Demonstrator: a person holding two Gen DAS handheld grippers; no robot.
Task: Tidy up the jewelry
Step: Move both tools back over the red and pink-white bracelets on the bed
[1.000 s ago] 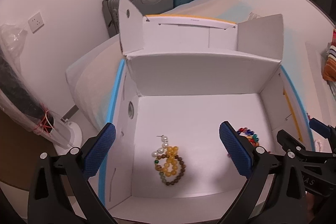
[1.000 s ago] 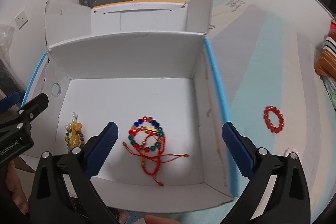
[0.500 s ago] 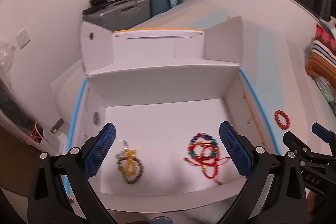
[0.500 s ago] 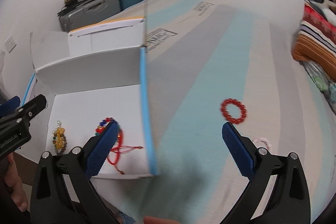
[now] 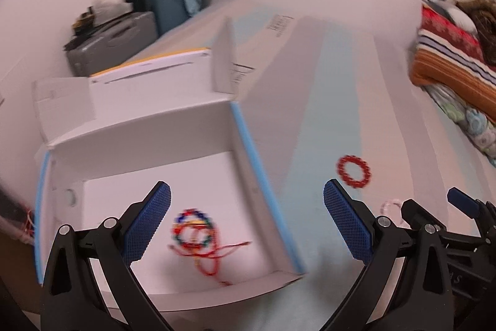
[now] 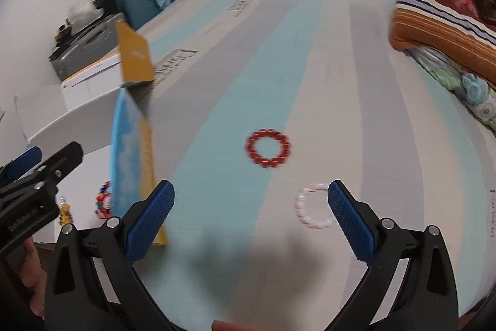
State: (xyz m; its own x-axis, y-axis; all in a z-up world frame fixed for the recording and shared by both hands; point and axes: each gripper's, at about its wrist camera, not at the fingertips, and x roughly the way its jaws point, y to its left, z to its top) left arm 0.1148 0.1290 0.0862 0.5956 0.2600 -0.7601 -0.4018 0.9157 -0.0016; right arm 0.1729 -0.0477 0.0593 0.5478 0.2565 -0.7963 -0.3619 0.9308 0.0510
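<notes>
While both grippers hang empty with fingers spread wide, the red bead bracelet (image 6: 268, 147) lies as a closed ring on the striped bedcover (image 6: 387, 120), ahead of the right gripper (image 6: 250, 214). A pale pink bracelet (image 6: 311, 208) rests nearer, beside its right fingertip. Under the left gripper (image 5: 247, 221), a multicoloured bracelet (image 5: 194, 230) with red cord sits inside the white box (image 5: 148, 126).

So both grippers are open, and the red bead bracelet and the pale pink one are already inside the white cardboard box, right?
Not quite: the red bead bracelet and pale pink bead bracelet lie on the striped bedcover, outside the white cardboard box, as the right wrist view shows. Both grippers are open.
</notes>
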